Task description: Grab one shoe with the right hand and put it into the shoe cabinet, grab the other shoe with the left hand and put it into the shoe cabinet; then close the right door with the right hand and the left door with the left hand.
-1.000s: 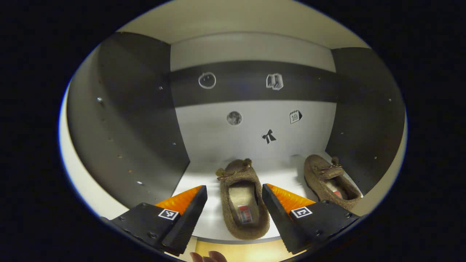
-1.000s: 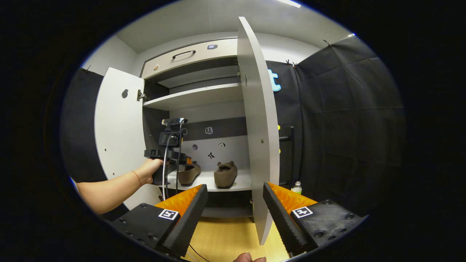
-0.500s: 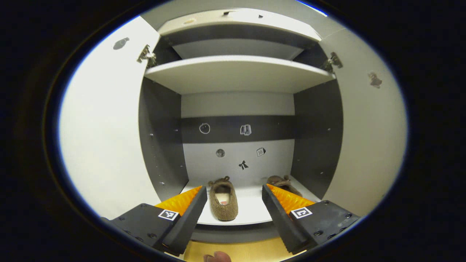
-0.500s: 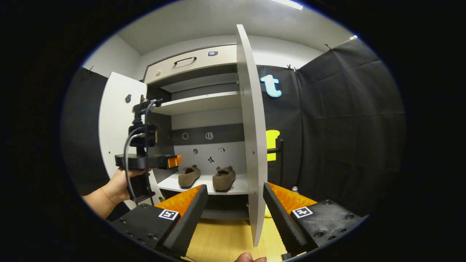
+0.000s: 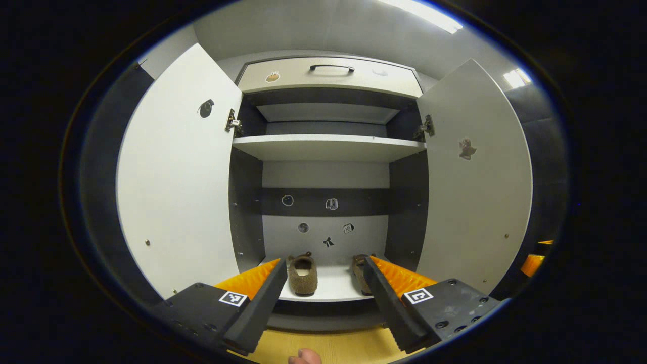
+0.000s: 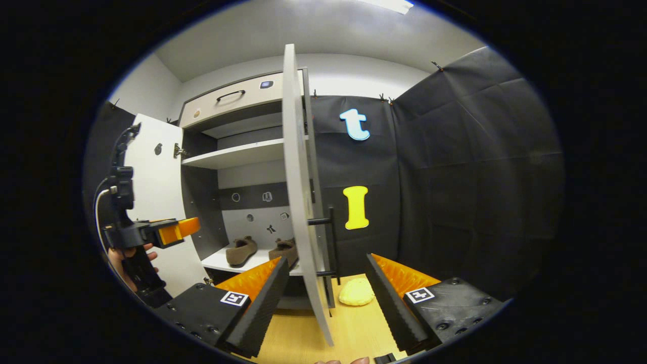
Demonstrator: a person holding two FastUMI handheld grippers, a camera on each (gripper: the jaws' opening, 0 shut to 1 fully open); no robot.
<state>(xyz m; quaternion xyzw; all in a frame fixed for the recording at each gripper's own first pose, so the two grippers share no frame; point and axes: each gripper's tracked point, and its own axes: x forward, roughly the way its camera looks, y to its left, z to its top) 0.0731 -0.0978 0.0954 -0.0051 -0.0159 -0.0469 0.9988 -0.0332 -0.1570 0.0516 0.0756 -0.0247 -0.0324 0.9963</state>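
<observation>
Two brown fuzzy shoes stand side by side on the lower shelf [image 5: 333, 288] of the open shoe cabinet. In the left gripper view one shoe [image 5: 302, 273] shows whole, while the other shoe [image 5: 359, 269] is partly hidden behind a finger. My left gripper [image 5: 323, 298] is open and empty, well back from the shelf. The left door [image 5: 177, 187] and right door [image 5: 475, 192] both stand wide open. In the right gripper view my right gripper [image 6: 326, 298] is open and empty, facing the right door [image 6: 302, 202] edge-on, near its black handle [image 6: 329, 242]. Both shoes [image 6: 241, 250] [image 6: 284, 248] show past it.
A hand holds the left gripper [image 6: 177, 231] in front of the left door [image 6: 156, 202]. A yellow lump [image 6: 356, 297] lies on the wooden floor [image 6: 349, 328] behind the right door. An upper shelf [image 5: 328, 146] and a drawer [image 5: 328, 76] sit above.
My left gripper has pulled back out of the cabinet, leaving the shoe on the shelf. My right gripper has swung right, so the right door's edge and handle now lie ahead.
</observation>
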